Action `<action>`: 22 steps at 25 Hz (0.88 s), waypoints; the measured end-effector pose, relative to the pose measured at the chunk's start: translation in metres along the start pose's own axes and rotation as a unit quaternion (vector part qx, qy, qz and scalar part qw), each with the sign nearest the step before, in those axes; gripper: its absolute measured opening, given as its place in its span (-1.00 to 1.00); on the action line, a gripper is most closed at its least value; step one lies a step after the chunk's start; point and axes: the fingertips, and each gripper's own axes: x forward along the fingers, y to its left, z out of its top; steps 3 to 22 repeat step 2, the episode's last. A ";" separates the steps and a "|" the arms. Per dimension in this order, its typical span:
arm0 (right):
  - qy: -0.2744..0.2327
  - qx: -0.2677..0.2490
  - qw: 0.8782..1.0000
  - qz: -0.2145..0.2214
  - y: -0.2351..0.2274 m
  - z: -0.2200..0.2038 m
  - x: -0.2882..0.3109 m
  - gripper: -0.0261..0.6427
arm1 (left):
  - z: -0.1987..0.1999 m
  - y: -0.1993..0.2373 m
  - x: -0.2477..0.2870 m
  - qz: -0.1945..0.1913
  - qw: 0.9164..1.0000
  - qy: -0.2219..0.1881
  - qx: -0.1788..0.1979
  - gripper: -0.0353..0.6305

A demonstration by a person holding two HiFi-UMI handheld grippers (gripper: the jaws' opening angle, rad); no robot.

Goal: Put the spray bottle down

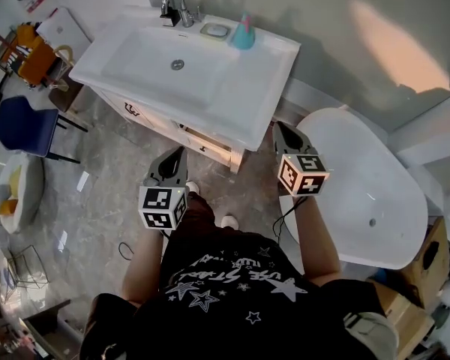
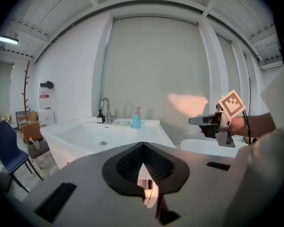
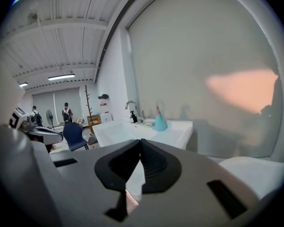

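Observation:
The teal spray bottle (image 1: 243, 34) with a pink top stands upright on the back of the white sink counter (image 1: 232, 88), next to the wall. It also shows far ahead in the left gripper view (image 2: 136, 118) and in the right gripper view (image 3: 160, 121). My left gripper (image 1: 178, 154) hovers over the floor in front of the vanity, jaws closed together with nothing between them (image 2: 142, 145). My right gripper (image 1: 279, 130) hangs level with it near the vanity's right corner, shut and empty (image 3: 141, 142). Both are well short of the bottle.
A faucet (image 1: 178, 7), a dark soap bottle (image 1: 167, 17) and a soap dish (image 1: 214, 30) sit behind the basin. A white bathtub (image 1: 375, 201) fills the right. A blue chair (image 1: 19, 126) and clutter stand at the left. Two people (image 3: 66, 112) are far off.

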 end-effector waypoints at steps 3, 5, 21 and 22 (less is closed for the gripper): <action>0.002 0.003 1.000 0.002 0.000 -0.008 -0.008 -0.89 | -0.006 -0.008 -0.010 0.000 1.000 0.002 0.000 -0.85; 0.002 0.003 1.000 0.002 0.000 -0.008 -0.008 -0.89 | -0.006 -0.008 -0.010 0.000 1.000 0.002 0.000 -0.85; 0.002 0.003 1.000 0.002 0.000 -0.008 -0.008 -0.89 | -0.006 -0.008 -0.010 0.000 1.000 0.002 0.000 -0.85; 0.002 0.003 1.000 0.002 0.000 -0.008 -0.008 -0.89 | -0.006 -0.008 -0.010 0.000 1.000 0.002 0.000 -0.85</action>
